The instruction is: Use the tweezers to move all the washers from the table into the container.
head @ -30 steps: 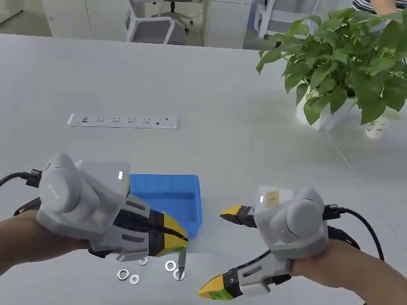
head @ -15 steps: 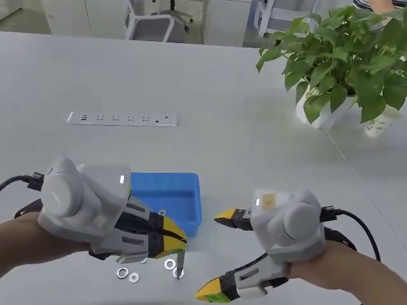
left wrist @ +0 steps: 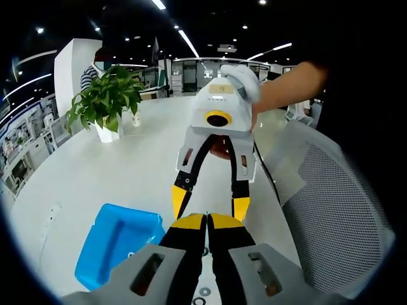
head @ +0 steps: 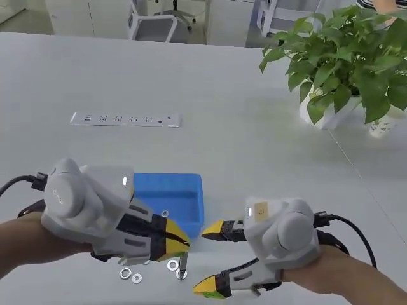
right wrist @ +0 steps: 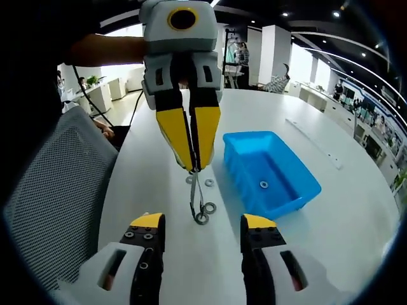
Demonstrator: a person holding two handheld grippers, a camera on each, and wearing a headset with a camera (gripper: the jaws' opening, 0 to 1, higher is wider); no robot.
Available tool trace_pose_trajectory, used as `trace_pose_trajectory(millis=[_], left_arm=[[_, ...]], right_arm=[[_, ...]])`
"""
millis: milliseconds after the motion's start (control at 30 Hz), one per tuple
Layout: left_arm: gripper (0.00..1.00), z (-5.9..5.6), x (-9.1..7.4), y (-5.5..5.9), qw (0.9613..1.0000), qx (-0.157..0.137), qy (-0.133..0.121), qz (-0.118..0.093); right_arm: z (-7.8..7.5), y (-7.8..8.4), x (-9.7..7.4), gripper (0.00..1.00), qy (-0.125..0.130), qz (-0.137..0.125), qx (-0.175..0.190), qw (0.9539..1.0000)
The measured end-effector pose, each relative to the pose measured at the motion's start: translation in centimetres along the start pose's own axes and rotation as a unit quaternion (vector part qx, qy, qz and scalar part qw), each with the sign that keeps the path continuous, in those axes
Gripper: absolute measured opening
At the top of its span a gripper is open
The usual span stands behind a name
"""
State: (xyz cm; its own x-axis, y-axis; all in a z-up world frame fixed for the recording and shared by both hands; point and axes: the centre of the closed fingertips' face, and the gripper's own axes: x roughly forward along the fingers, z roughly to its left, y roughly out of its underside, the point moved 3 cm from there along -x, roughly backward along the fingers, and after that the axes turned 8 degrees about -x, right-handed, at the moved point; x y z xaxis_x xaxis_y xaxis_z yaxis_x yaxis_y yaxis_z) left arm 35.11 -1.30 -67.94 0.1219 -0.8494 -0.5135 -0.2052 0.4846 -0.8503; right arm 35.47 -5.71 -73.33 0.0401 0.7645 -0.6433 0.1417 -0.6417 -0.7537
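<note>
My left gripper [head: 181, 240] is shut on a pair of metal tweezers [head: 182, 262] that point down at the table. Their tips rest at a washer [head: 182, 274], with another washer [head: 172, 265] beside it and two more washers [head: 130, 276] to the left. In the right gripper view the tweezers [right wrist: 196, 194] touch a washer [right wrist: 202, 218] just beyond my open right gripper [right wrist: 202, 222]. The blue container [head: 198, 202] stands behind them and holds one washer [head: 165, 214]. My right gripper [head: 206, 260] faces the tweezers with nothing between its jaws.
A white power strip [head: 125, 119] lies farther back on the grey table. A potted plant [head: 346, 57] stands at the back right. Office chairs sit beyond the table's far edge.
My right gripper has shifted a little to the left, closer to the tweezers. The left gripper and tweezers stay over the same washers.
</note>
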Motion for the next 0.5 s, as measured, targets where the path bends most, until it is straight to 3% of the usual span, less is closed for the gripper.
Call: trace_pose_trajectory(millis=[167, 500], left_arm=[[0.05, -0.1, 0.0, 0.0, 1.0000, 0.002, 0.002, 0.003], [0.05, -0.2, -0.1, 0.1, 1.0000, 0.002, 0.003, 0.006]], right_arm=[[0.2, 0.4, 0.7, 0.33, -0.007, 0.024, -0.024, 0.9994], [0.5, -0.2, 2.3, 0.19, -0.022, 0.016, -0.051, 0.9983]])
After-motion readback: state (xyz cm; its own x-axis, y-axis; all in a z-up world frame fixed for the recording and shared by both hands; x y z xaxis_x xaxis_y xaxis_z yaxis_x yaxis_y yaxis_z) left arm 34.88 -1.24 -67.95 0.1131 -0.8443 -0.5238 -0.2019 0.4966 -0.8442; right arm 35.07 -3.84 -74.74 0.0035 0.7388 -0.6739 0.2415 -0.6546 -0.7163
